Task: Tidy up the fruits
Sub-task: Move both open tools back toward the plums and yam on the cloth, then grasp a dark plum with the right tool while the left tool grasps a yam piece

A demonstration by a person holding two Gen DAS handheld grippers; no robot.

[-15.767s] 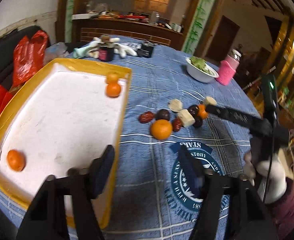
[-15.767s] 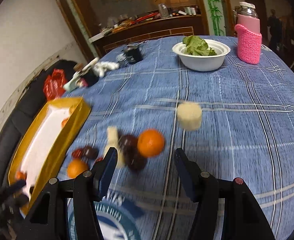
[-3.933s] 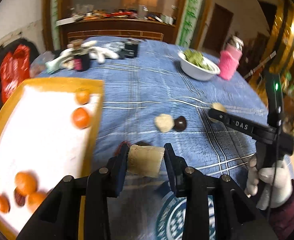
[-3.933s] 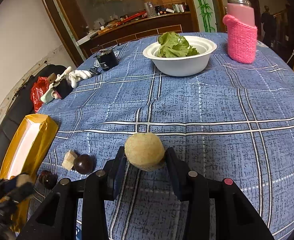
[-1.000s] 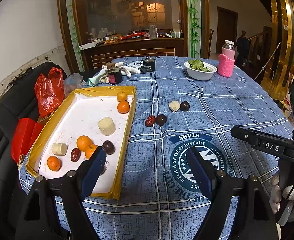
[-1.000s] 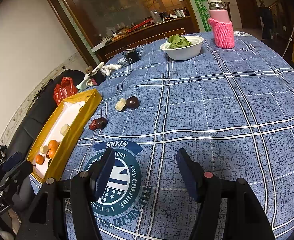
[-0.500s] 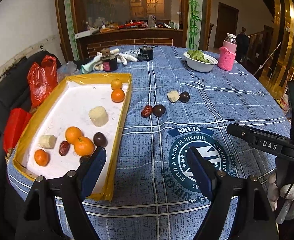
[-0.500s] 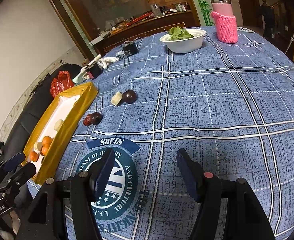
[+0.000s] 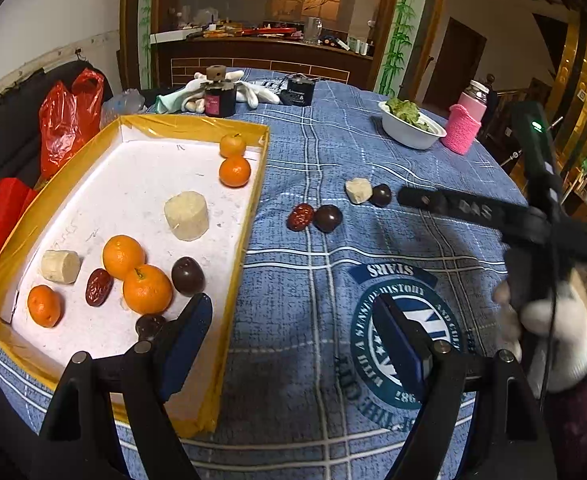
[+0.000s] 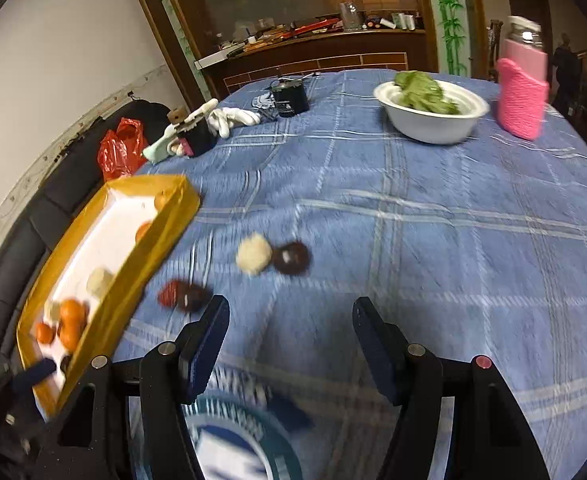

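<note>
A yellow-rimmed white tray (image 9: 189, 126) on the left holds several oranges, pale cut chunks, red dates and dark round fruits; it also shows in the right wrist view (image 10: 161, 208). On the cloth lie a red date (image 9: 300, 216) beside a dark round fruit (image 9: 327, 218), and farther back a pale chunk (image 9: 358, 190) beside another dark fruit (image 9: 380, 194). My left gripper (image 9: 291, 334) is open and empty, near the tray's right rim. My right gripper (image 10: 289, 338) is open and empty, just short of the pale chunk (image 10: 253, 258) and dark fruit (image 10: 291, 258); the date pair (image 10: 181, 296) lies to its left.
A white bowl of greens (image 9: 411, 130) and a pink-sleeved bottle (image 9: 465, 122) stand at the back right. A black jar (image 9: 219, 98), white gloves (image 9: 249, 92) and a black cup (image 9: 299, 90) sit at the far edge. Red bags (image 9: 67, 116) lie left of the table.
Both grippers have moved forward and lower toward the table. The right gripper has closed in on the pale chunk and dark fruit. No fruit has moved.
</note>
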